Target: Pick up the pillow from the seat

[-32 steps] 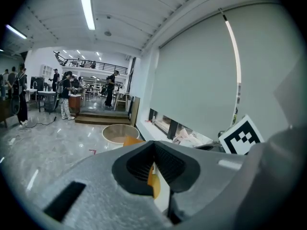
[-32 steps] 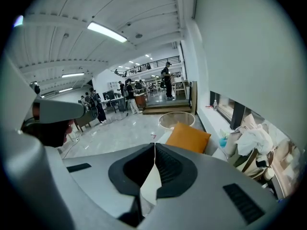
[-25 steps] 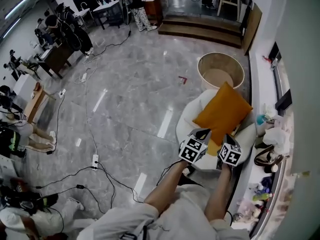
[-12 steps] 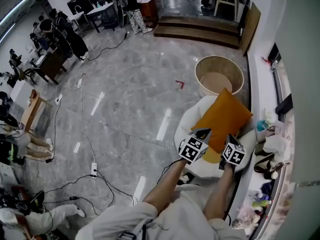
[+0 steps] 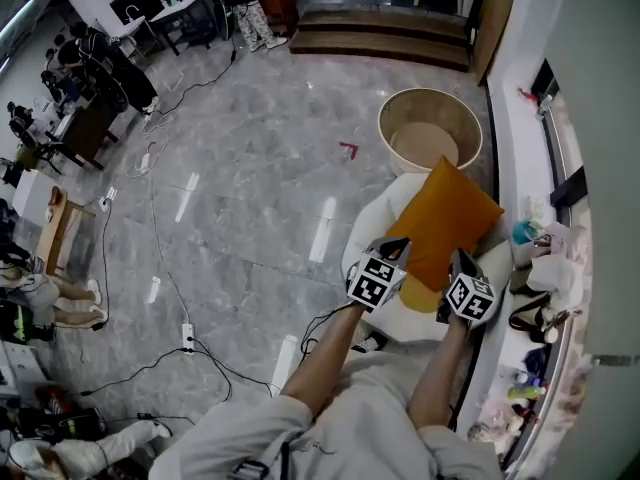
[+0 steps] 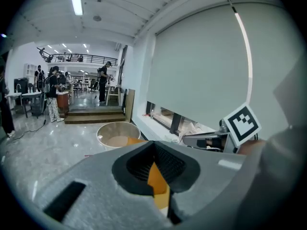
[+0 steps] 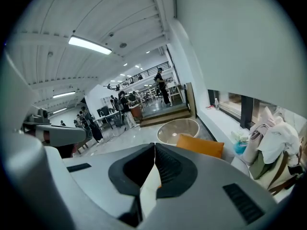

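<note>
Mid-lift, I'd judge: left gripper point(image 5: 396, 249) and right gripper point(image 5: 461, 264) each pinch the near edge of the orange pillow point(image 5: 447, 218), centre-right of frame. Next: raise it clear of the white seat point(image 5: 368, 236).

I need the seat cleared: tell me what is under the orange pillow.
The white seat, and something yellow at the near edge of the orange pillow. The pillow covers the rest of the seat.

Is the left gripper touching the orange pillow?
Touching. The left gripper view shows the left gripper shut on an orange fold of the pillow.
</note>
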